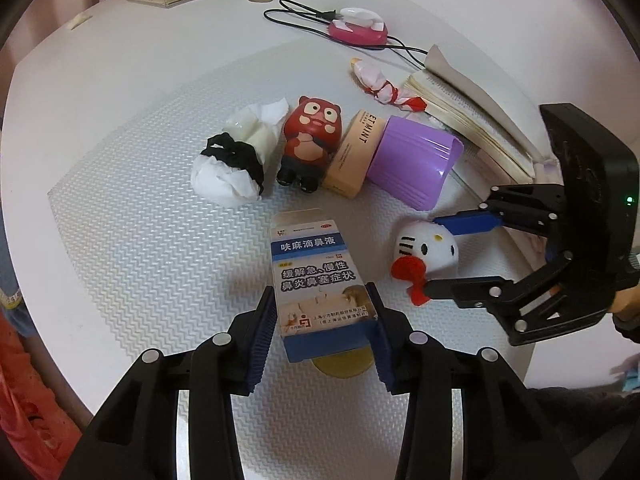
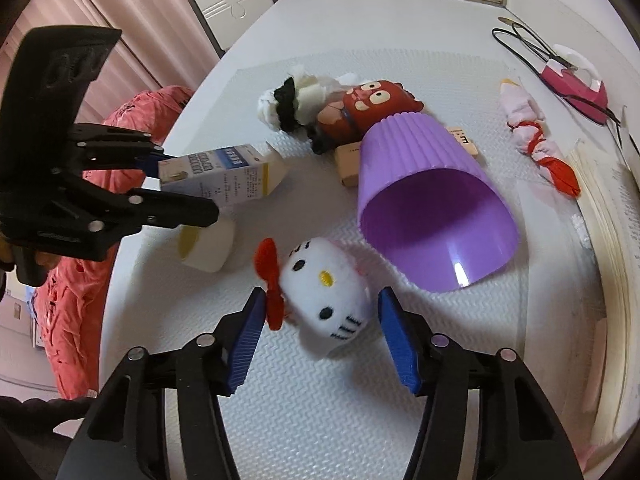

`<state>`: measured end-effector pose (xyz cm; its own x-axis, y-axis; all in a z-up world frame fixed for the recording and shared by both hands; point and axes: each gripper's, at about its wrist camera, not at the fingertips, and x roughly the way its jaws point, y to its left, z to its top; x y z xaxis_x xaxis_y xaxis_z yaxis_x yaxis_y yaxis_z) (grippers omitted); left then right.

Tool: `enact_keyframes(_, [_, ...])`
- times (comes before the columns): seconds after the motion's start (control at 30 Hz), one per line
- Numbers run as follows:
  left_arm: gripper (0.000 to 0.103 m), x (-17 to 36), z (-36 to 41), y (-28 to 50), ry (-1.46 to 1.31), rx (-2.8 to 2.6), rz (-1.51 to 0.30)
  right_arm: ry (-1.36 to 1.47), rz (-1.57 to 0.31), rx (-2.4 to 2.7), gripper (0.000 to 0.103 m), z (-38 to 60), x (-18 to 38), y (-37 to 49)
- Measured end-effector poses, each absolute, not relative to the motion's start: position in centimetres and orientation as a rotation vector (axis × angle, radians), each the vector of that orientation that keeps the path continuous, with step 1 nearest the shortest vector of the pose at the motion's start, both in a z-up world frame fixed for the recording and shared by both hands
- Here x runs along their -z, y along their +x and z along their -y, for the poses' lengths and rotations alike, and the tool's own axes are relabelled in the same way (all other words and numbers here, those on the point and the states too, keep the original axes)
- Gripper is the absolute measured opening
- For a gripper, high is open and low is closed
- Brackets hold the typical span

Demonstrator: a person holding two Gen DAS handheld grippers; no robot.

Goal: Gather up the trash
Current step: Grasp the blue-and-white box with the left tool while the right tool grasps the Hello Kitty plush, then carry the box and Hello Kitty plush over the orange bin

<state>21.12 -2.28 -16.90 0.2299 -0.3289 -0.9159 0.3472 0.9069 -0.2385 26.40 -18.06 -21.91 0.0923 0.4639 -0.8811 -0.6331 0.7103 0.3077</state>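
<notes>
A blue-and-white medicine box (image 1: pixel 320 276) sits between my left gripper's (image 1: pixel 324 332) blue pads, which press on both its sides; the right wrist view shows this box (image 2: pixel 224 176) tilted in that gripper (image 2: pixel 188 186). A white plush cat head with a red bow (image 2: pixel 324 300) lies on the mat between my right gripper's (image 2: pixel 324 332) pads. The left pad touches the bow and a small gap shows at the right pad. A crumpled tissue with a black band (image 1: pixel 236 160) and a pink-white twisted wrapper (image 1: pixel 380 84) lie farther back.
A red bear figure (image 1: pixel 310 140), a beige box (image 1: pixel 354 152) and a purple cup on its side (image 1: pixel 416 160) lie mid-table. A white roll (image 2: pixel 208 246) sits below the medicine box. An open book (image 1: pixel 472 120) and a pink corded device (image 1: pixel 358 28) are at the right.
</notes>
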Motion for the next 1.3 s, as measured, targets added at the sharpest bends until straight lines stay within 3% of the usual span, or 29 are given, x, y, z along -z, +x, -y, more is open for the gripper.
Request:
enact_keyframes(0.07, [0.045,17.2,2.3,21.5,0.009,0.466,-1.256,-0.197,-1.216,-0.824,0.056,17.7,21.8,26.2])
enact_keyframes(0.13, [0.045,17.4,2.3,21.7,0.010,0.466,-1.256,-0.246,-1.196,-0.827,0.050,17.3,21.7,25.9])
enact_keyframes(0.17, [0.045,17.5,2.4,21.9,0.013,0.468,-1.258,-0.249,-1.192,-0.848,0.040,17.1,21.7,25.8])
enact_keyframes(0.3, [0.044,17.1,2.7,22.1,0.013,0.473,-1.247,-0.230,-1.182,-0.862,0.030,17.5,21.0,25.7])
enact_keyframes(0.7, [0.044,13.0,3.3,19.5,0.029,0.503,-1.187,-0.181,-1.148,-0.885,0.030,20.9,16.5,24.0])
enact_keyframes(1.3, [0.044,7.6,1.4,8.4,0.050,0.427,-1.135,-0.206,-1.087,-1.010,0.030,20.8,9.7,17.6])
